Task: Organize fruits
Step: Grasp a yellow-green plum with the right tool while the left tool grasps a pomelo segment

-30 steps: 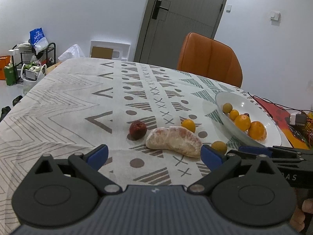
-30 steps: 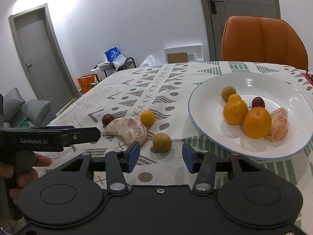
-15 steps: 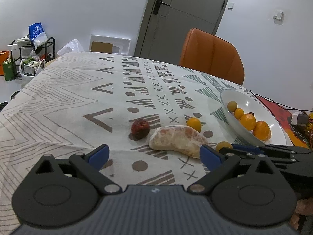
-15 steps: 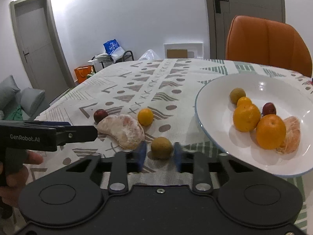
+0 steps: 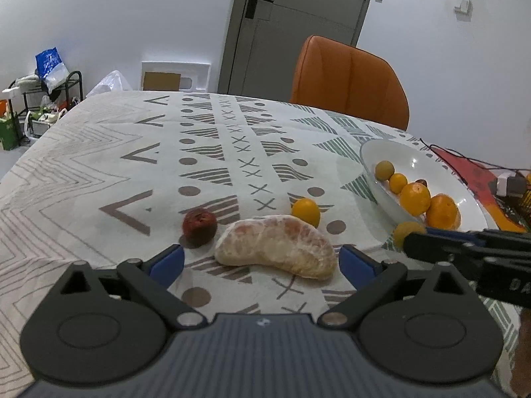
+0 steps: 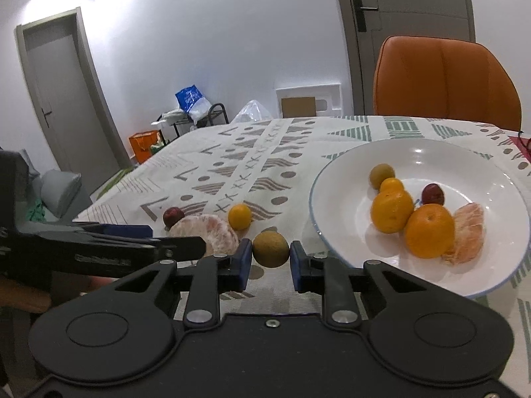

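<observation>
My right gripper [image 6: 268, 256] is shut on a small yellow-green round fruit [image 6: 270, 248], lifted just off the cloth left of the white plate [image 6: 335, 179]. The plate holds several fruits: two oranges [image 6: 428, 230], small citrus, a dark plum, a peeled pomelo segment [image 6: 466, 232]. My left gripper [image 5: 262, 263] is open, its blue pads [image 5: 167, 262] on either side of a peeled pomelo piece [image 5: 277, 247] on the table. A dark red plum [image 5: 199, 227] and a small orange citrus [image 5: 306, 211] lie beside it. The held fruit [image 5: 406, 232] shows partly behind the right gripper.
The table has a patterned cloth [image 5: 166, 165]. An orange chair [image 5: 348, 79] stands at the far side. A red mat with cables and a plug [image 5: 497, 182] lies right of the plate. A rack with bags [image 5: 39, 96] stands on the floor at left.
My right gripper closed on the yellow-green fruit and raised it slightly. My left gripper moved closer to the peeled pomelo piece, staying open.
</observation>
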Tool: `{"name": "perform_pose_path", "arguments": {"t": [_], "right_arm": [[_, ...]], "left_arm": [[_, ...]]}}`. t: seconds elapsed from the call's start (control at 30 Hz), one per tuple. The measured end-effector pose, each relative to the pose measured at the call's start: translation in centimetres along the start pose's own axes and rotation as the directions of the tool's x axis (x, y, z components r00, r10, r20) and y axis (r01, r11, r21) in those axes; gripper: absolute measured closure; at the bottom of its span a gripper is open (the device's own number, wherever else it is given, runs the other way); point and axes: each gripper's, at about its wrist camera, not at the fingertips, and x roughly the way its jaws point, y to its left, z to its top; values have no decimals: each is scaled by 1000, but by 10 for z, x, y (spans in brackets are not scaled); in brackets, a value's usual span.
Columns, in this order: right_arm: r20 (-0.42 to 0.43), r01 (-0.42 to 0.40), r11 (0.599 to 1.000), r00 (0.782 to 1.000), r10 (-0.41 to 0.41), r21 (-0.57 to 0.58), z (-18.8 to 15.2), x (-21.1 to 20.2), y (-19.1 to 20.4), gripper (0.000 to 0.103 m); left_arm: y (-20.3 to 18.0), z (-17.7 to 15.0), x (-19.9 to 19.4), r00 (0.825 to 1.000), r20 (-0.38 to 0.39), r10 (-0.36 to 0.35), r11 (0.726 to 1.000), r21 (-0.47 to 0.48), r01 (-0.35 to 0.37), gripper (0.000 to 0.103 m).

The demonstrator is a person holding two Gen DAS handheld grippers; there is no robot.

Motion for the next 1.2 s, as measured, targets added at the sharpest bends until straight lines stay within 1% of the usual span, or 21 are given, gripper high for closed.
{"name": "perform_pose_path", "arguments": {"t": [0.17, 0.27, 0.33, 0.37, 0.43, 0.5, 0.53, 0.57, 0.63, 0.7, 0.73, 0.83, 0.9, 0.93, 0.97, 1.07, 1.2], "right_arm": [[16, -2, 1000, 1000, 1, 12, 4, -9, -4, 80], [30, 5, 1000, 1000, -6, 13, 5, -14, -7, 80], [39, 5, 1000, 999, -6, 21, 5, -17, -11, 80], [42, 5, 1000, 999, -6, 26, 5, -19, -12, 80], [49, 6, 999, 999, -8, 34, 6, -21, -16, 80], [60, 3, 999, 998, -6, 42, 5, -25, -19, 80], [68, 1, 999, 998, -4, 45, 5, -27, -21, 80], [74, 0, 999, 997, -4, 51, 4, -29, -23, 80], [85, -1, 998, 996, -5, 65, 3, -32, -28, 80], [95, 1, 997, 995, -8, 73, 2, -35, -32, 80], [100, 1, 997, 995, -9, 79, 2, -36, -34, 80], [111, -1, 995, 994, -10, 97, 1, -39, -40, 80], [114, -1, 995, 993, -11, 101, -1, -41, -43, 80], [116, 0, 995, 993, -12, 101, -1, -42, -43, 80], [116, 0, 995, 993, -12, 103, -2, -42, -44, 80], [113, 6, 994, 993, -18, 108, -4, -44, -45, 80], [117, 17, 994, 993, -29, 110, -6, -47, -48, 80]], "left_arm": [[-8, -1, 8, 1000, -25, -4, 1000, 15, 5, 2], [-16, -3, 13, 999, -17, 41, 997, 63, -39, 1], [-17, -3, 17, 997, -11, 77, 995, 61, -77, 1], [-17, -2, 17, 997, -7, 80, 995, 53, -79, 1], [-20, -2, 18, 996, -3, 84, 995, 63, -84, 5], [-22, -1, 18, 997, 1, 76, 995, 58, -76, 17], [-24, 0, 17, 997, 5, 79, 995, 54, -80, 18], [-25, 1, 16, 996, 1, 87, 995, 46, -87, 22], [-25, 3, 13, 996, 10, 92, 995, 32, -93, 35], [-24, 6, 10, 996, 6, 89, 996, 28, -89, 53], [-24, 7, 11, 996, -5, 91, 995, 30, -90, 53], [-27, 5, 10, 994, 1, 105, 993, 56, -105, 52], [-31, 3, 11, 991, 7, 132, 987, 89, -132, 37], [-32, 3, 12, 990, -2, 144, 985, 92, -144, 23], [-33, 3, 15, 988, -15, 151, 985, 90, -149, 20], [-31, 0, 14, 993, -25, 116, 991, 75, -113, 18], [-31, 0, 16, 991, -25, 131, 987, 92, -128, 18]]}}
